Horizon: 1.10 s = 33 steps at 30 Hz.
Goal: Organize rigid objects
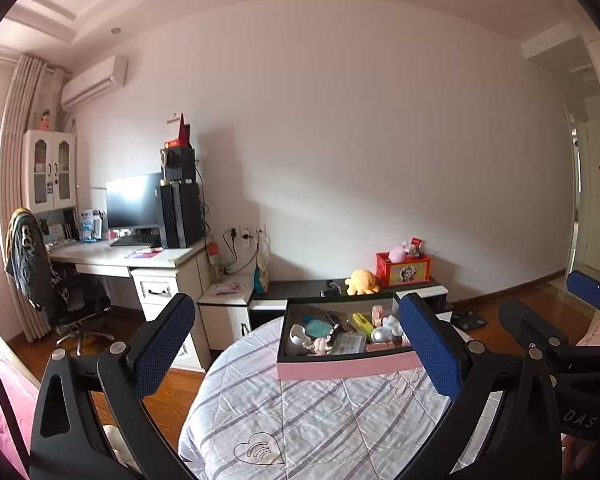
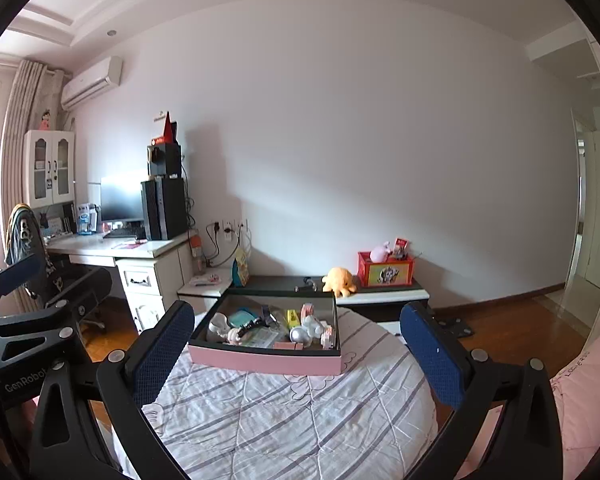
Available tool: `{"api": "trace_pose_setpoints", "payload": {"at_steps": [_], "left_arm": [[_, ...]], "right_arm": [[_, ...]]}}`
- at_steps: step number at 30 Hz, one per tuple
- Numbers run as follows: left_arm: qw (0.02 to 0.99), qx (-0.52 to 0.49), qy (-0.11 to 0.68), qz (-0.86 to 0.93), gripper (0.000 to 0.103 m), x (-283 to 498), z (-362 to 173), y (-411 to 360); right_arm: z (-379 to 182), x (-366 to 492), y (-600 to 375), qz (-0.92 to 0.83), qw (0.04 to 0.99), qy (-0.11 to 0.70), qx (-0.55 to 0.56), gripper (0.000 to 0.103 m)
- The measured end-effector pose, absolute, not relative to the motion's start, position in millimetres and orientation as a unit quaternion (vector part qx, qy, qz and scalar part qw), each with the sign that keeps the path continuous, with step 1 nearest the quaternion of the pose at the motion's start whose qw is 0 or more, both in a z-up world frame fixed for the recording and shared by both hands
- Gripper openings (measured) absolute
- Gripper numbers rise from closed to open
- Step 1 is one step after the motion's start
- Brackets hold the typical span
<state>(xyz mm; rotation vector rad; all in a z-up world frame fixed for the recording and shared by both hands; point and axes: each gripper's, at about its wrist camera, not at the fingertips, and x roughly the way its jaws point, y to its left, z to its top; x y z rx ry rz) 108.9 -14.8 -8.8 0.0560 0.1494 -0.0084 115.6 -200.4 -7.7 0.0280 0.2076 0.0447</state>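
Pink-fronted tray (image 2: 266, 360) of small trinkets resting on striped bed quilt (image 2: 300, 420), long side facing both grippers. Left gripper (image 1: 300, 344) and right gripper (image 2: 296, 354) spread wide, empty, short of tray; neither clearly nearer.

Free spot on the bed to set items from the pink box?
Bare striped quilt between the pink box and both open tools, left tool, right tool. Box interior is crowded. Quilt's far side, behind the box, is hidden.
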Motion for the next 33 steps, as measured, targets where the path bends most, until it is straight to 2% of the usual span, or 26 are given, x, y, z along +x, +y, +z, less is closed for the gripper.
{"api": "trace_pose_setpoints", "payload": {"at_steps": [14, 33], "left_arm": [[0.999, 0.025, 0.044, 0.006, 0.103, 59, 8, -10], [0.998, 0.025, 0.059, 0.005, 0.103, 50, 4, -7]], "right_arm": [[9, 66, -195, 0.031, 0.997, 0.071, 0.011, 0.103], [1, 63, -194, 0.033, 0.996, 0.079, 0.01, 0.103]]}}
